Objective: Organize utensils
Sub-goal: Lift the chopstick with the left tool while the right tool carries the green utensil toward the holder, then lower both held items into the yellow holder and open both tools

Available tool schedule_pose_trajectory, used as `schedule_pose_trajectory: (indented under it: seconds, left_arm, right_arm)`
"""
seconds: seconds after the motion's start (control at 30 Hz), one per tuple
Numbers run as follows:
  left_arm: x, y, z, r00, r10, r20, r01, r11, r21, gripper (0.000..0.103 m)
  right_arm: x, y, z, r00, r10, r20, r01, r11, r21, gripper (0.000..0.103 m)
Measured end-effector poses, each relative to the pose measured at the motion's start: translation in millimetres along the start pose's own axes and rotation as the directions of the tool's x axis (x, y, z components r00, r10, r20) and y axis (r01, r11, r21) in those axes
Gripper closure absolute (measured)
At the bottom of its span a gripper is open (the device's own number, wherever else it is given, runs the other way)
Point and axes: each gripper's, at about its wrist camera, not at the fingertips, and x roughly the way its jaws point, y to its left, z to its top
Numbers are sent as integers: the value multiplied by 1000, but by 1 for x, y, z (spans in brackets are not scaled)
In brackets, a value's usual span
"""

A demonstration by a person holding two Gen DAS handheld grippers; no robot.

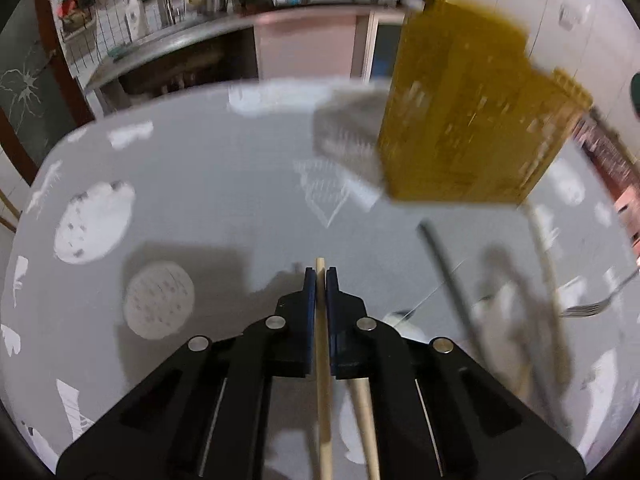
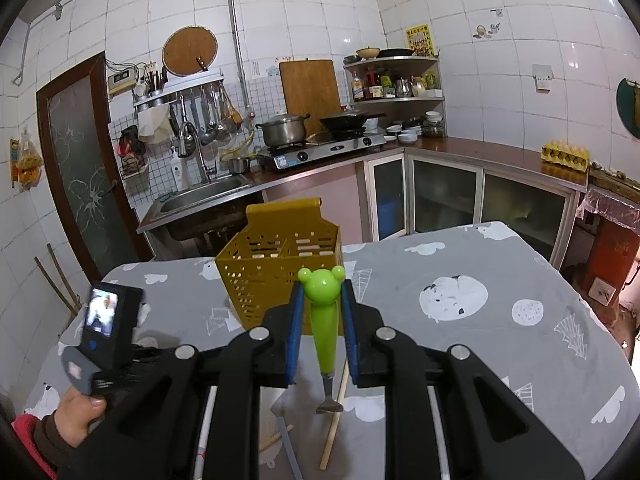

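White tiled walls (image 2: 480, 20), steel sink (image 2: 200, 200)

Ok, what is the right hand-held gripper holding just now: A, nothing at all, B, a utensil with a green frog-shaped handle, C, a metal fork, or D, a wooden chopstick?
B: the right hand-held gripper is closed on the green frog-handled utensil, just in front of the yellow utensil basket.

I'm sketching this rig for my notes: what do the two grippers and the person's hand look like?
Both the left gripper and right gripper have black linkage bodies, round silver pivot pins and flat blue finger pads. The bare hand shows a dark cuff over red fabric.
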Motion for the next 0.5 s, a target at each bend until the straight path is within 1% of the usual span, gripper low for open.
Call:
schedule_pose_trajectory:
  seconds: [0.07, 0.1, 0.13, 0.2, 0.27, 0.33, 0.43, 0.5]
  left_arm:
    - [-30, -2, 8, 994, -33, 101, 33, 999, -5, 99]
    - [-41, -3, 10, 990, -40, 135, 41, 999, -2, 99]
    - [-58, -5, 15, 980, -53, 192, 54, 999, 2, 99]
    - [-82, -8, 20, 961, -67, 267, 66, 998, 11, 99]
    - [-105, -13, 26, 937, -77, 341, 75, 997, 18, 99]
    - [-127, -20, 34, 904, -80, 419, 74, 997, 30, 99]
    - [-149, -27, 52, 867, -79, 493, 66, 997, 44, 99]
    - [-157, -33, 61, 854, -86, 512, 69, 996, 51, 99]
  right_arm:
    - [1, 0, 4, 1000, -1, 11, 1, 1000, -2, 84]
    - [0, 0, 6, 1000, -2, 18, 2, 1000, -1, 84]
    - [0, 0, 7, 1000, -2, 24, 2, 1000, 0, 84]
    - [0, 1, 12, 999, -1, 39, 1, 1000, 0, 84]
    - [-1, 1, 16, 999, 1, 50, -1, 1000, 1, 84]
    - [-2, 1, 24, 998, 5, 68, -5, 1000, 4, 84]
    - [-6, 2, 38, 995, 10, 98, -10, 1000, 1, 84]
    - [-9, 3, 49, 992, 12, 122, -12, 1000, -3, 84]
